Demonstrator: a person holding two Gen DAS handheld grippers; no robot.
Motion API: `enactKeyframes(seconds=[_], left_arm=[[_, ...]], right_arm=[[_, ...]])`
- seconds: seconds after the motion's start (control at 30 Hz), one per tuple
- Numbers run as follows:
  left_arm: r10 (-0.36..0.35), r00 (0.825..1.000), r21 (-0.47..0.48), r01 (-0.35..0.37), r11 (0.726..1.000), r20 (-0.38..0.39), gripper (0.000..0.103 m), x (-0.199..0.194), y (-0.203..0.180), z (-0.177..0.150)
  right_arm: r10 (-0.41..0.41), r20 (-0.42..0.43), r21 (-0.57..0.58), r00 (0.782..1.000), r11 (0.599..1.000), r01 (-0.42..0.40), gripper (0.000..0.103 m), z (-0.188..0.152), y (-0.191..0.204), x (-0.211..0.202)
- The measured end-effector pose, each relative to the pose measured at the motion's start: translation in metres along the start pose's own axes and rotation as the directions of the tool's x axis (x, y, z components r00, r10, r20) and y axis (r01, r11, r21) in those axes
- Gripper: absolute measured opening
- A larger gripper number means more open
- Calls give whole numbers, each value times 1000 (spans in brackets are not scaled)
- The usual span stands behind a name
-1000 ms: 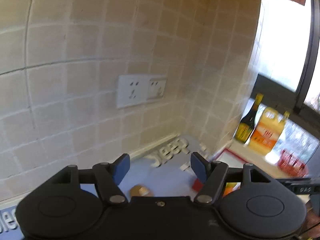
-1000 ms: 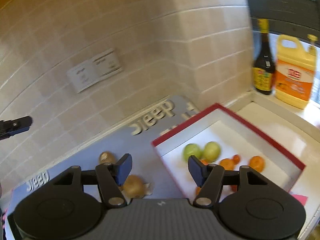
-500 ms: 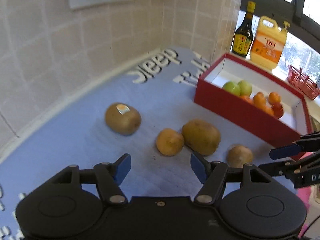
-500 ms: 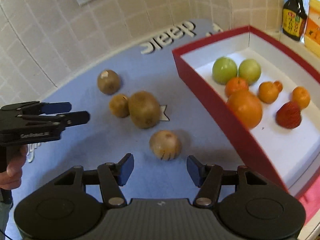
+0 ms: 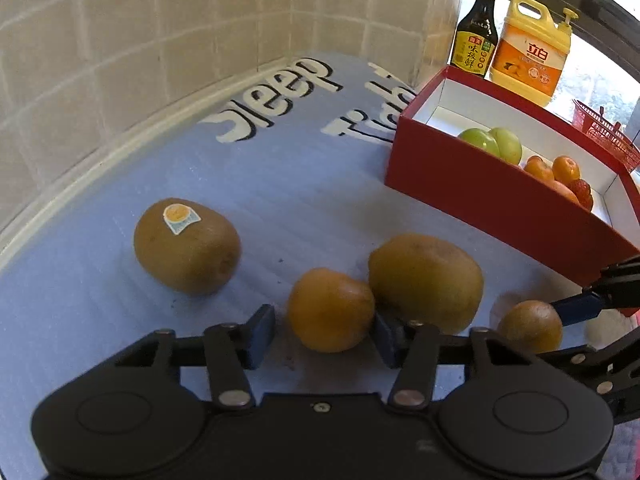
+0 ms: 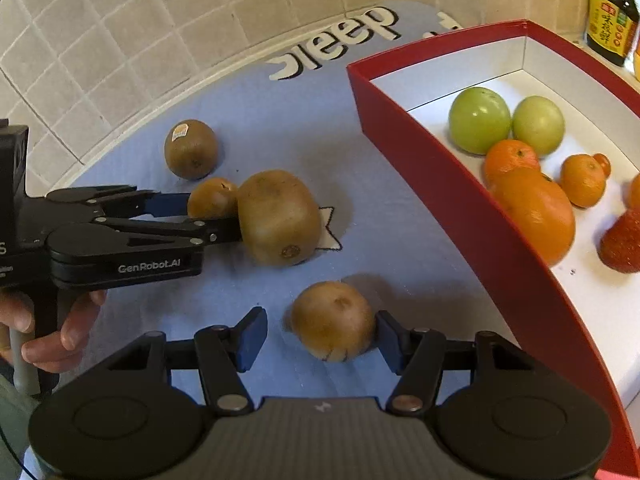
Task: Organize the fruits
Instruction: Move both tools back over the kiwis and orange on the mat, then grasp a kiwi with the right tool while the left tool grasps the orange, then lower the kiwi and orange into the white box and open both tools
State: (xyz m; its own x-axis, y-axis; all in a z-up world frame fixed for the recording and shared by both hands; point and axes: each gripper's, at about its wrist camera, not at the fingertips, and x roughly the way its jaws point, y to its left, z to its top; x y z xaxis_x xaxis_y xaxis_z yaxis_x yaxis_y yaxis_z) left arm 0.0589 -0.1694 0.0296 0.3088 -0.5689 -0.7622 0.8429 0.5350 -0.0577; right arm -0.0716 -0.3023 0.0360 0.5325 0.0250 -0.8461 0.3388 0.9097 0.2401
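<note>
Several brown fruits lie on a blue mat. My left gripper is open around a small orange-brown fruit, its right pad touching or nearly touching it. A large kiwi sits against that fruit, and a stickered kiwi lies to the left. My right gripper is open around a small round brown fruit. A red box with a white inside holds green apples, oranges and a strawberry.
A tiled wall borders the mat at the back. A dark sauce bottle and a yellow detergent jug stand behind the box. A small red basket sits at the far right.
Both grippers have tilted down from the wall and moved in low over the mat. Each now has a small fruit between its open fingers.
</note>
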Motion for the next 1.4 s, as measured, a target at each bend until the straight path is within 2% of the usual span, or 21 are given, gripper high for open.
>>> enactKeyframes(seconds=[0.07,0.17,0.2,0.27,0.33,0.43,0.53,0.6,0.7,0.83,0.93,1.07,1.17,1.33,1.4], left_arm=[[-4,1000,4,3,1000,15,49,-4,-1,-1],[6,1000,-18,-5,1000,30,49,-11,1,-5],[13,999,-31,-12,999,37,48,-15,4,-6],[34,997,-79,-29,996,70,48,-33,14,-8],[52,992,-137,-36,990,116,48,-59,27,-6],[117,971,-154,-85,984,209,48,-107,40,8],[182,941,-123,-152,981,286,48,-147,37,33],[170,926,-109,-141,984,336,48,-162,32,53],[107,915,-71,-86,994,389,48,-164,15,85],[-2,928,15,-4,1000,373,48,-123,-25,128],[-106,948,68,89,994,301,48,-66,-58,159],[-204,960,106,186,977,193,48,11,-96,185],[-213,970,140,197,970,113,48,62,-117,189],[-225,974,143,223,964,-4,48,121,-126,184],[-210,978,160,207,965,3,49,128,-132,182]], right_arm=[[-11,5,-23,1000,1000,11,59,0,3,1],[-44,8,-45,999,998,44,45,-1,4,1],[-46,11,-54,999,997,46,44,-2,4,0],[-26,8,-26,1000,999,26,43,-1,1,-5],[35,15,18,999,999,-35,43,-1,-6,-17],[54,87,41,995,998,-57,43,6,-18,-52],[25,203,58,979,998,-38,43,17,-38,-97],[-10,275,80,961,997,-12,43,27,-55,-121],[-80,354,136,932,990,34,43,46,-86,-145],[-163,394,259,904,964,61,43,73,-125,-150],[-161,367,371,916,929,15,43,87,-156,-131],[-177,312,475,934,880,8,43,95,-183,-93],[-185,267,525,946,851,18,43,98,-200,-65],[-187,216,577,958,816,29,44,97,-219,-32],[-180,200,588,963,808,28,44,98,-224,-22]])
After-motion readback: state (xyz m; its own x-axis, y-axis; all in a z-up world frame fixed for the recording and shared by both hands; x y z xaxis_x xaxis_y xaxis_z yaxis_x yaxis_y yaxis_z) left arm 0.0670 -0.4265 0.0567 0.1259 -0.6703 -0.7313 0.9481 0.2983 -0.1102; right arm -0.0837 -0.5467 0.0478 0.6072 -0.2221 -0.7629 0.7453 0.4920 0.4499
